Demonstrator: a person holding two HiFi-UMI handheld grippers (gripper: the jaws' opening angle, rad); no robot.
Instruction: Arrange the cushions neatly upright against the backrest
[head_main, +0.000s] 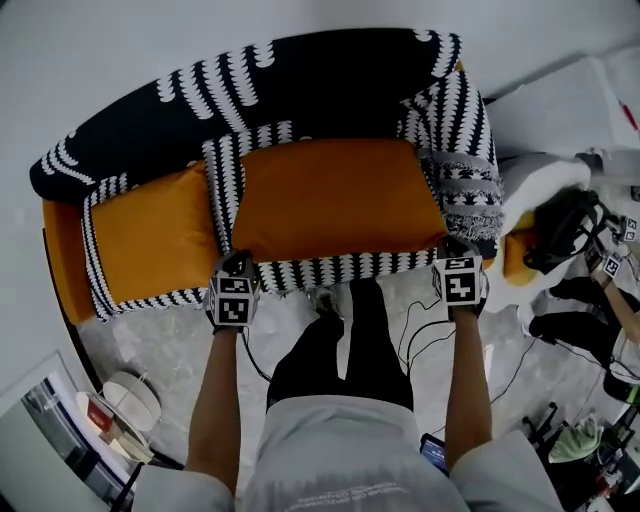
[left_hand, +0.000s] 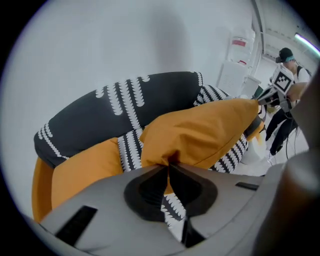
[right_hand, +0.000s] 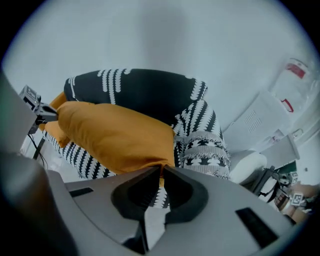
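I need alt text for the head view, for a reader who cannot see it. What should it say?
The left gripper and the right gripper each pinch a front corner of a large orange cushion on a black-and-white patterned sofa. A second orange cushion lies at its left.

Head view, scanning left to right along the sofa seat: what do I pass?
left orange cushion → black-and-white patterned strip → middle orange cushion → grey fringed cushion
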